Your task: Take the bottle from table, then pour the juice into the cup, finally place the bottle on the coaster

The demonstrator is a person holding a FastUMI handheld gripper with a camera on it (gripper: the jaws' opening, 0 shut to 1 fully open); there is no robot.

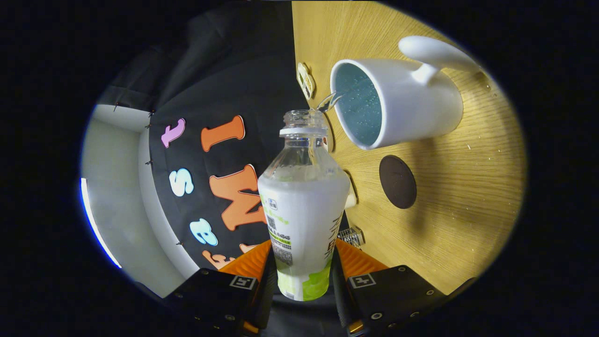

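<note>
Jaws of the gripper [303, 276] are clamped on the bottle [303, 220], one finger pressing each side. Beyond them lies the wooden surface [468, 196], bearing the white cup [407, 107], into which juice [329, 100] streams from the bottle's open neck, and near it the dark round coaster [398, 181].

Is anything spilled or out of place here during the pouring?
Nothing stands out. The gripper is shut on the tilted, uncapped bottle, and a thin stream falls into the cup. The coaster lies bare beside the cup.
</note>
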